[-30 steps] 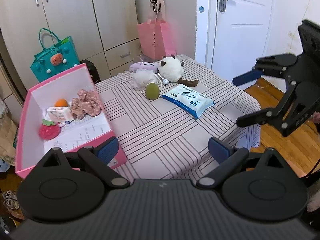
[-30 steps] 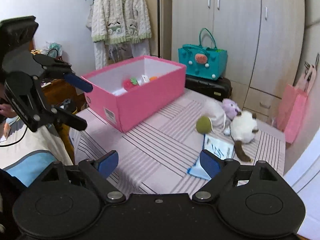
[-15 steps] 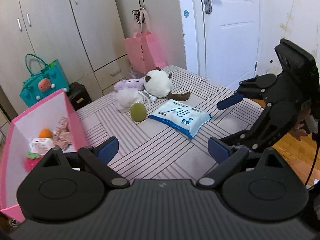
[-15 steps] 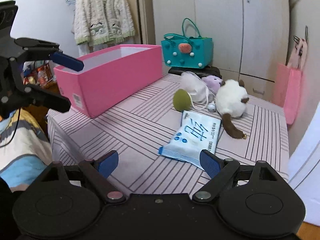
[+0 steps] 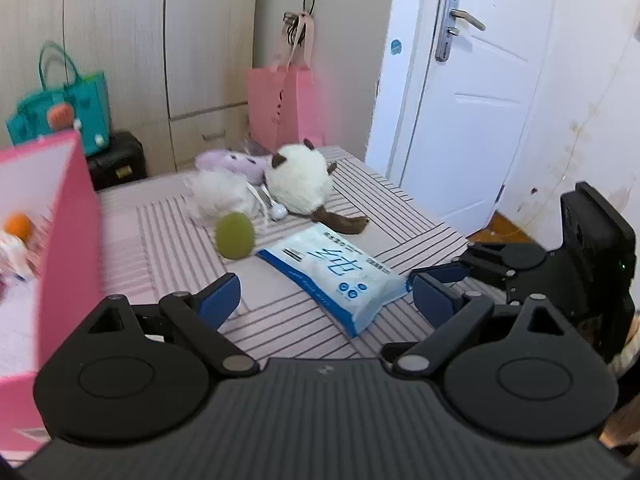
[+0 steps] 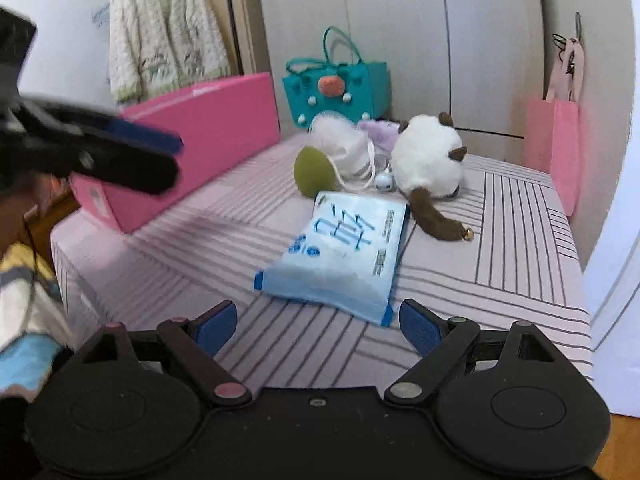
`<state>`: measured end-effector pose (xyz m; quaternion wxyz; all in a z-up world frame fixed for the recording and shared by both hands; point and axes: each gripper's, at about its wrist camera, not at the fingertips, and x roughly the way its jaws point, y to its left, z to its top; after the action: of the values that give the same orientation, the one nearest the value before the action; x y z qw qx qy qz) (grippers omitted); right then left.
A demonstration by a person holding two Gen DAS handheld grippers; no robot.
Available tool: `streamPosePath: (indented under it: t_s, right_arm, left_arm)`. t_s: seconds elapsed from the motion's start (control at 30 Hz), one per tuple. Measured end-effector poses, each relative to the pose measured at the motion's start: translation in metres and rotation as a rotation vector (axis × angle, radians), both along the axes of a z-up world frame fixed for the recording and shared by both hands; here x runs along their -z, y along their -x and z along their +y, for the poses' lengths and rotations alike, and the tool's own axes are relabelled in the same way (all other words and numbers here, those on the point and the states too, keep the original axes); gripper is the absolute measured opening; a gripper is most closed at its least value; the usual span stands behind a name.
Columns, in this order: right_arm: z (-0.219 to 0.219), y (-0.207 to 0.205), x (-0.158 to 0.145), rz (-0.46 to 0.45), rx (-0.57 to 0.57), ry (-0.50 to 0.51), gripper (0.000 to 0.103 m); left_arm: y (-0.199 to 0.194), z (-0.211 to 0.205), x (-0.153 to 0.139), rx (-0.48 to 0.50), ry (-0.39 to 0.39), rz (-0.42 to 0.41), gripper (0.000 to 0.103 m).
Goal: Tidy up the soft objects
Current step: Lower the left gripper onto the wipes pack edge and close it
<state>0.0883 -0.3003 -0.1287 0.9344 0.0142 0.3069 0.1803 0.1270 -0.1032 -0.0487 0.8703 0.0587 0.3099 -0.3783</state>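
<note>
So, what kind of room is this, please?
Most likely a bedroom at home: tall wardrobe doors, a knitted cardigan hanging on the wall, and a white room door beside the striped cloth-covered surface.

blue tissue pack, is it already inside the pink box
No, the blue tissue pack lies flat on the striped tablecloth, apart from the pink box.

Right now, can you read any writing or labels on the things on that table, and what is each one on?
"纯": large blue character on the tissue pack.
Small print on the pack's edges: too small to read.
White sticker on the pink box: blurred, unreadable.
</note>
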Motion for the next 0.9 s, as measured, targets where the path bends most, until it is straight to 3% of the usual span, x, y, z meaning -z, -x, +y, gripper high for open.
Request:
streamPosePath:
  t_s: [0.07,0.27,0.4,0.47,0.57,0.77,0.9]
  right_arm:
    - [0.001,-0.005,0.003,-0.002,0.012,-0.023,0.091]
    - [0.012,-0.012,0.007,-0.032,0.040,0.034,0.092]
    - [0.015,-0.017,0.009,-0.047,0.052,0.053,0.094]
    - [0.017,-0.022,0.009,-0.047,0.058,0.055,0.094]
    - [0.018,-0.027,0.009,-0.041,0.069,0.050,0.094]
    - [0.021,-0.029,0.009,-0.042,0.112,0.038,0.094]
    - [0.024,-0.027,0.011,-0.052,0.158,0.024,0.093]
  left_arm:
    - [-0.008,-0.005,0.011,0.001,0.039,0.055,0.092]
    - [-0.028,-0.021,0.037,-0.019,0.127,0.172,0.084]
    - [-0.041,-0.029,0.051,-0.066,0.146,0.239,0.061]
    - [-0.045,-0.030,0.058,-0.083,0.144,0.270,0.058]
    - [-0.047,-0.032,0.064,-0.085,0.151,0.285,0.056]
    - [-0.043,-0.040,0.064,-0.111,0.111,0.225,0.052]
    - [-0.044,-0.035,0.066,-0.180,0.138,0.228,0.035]
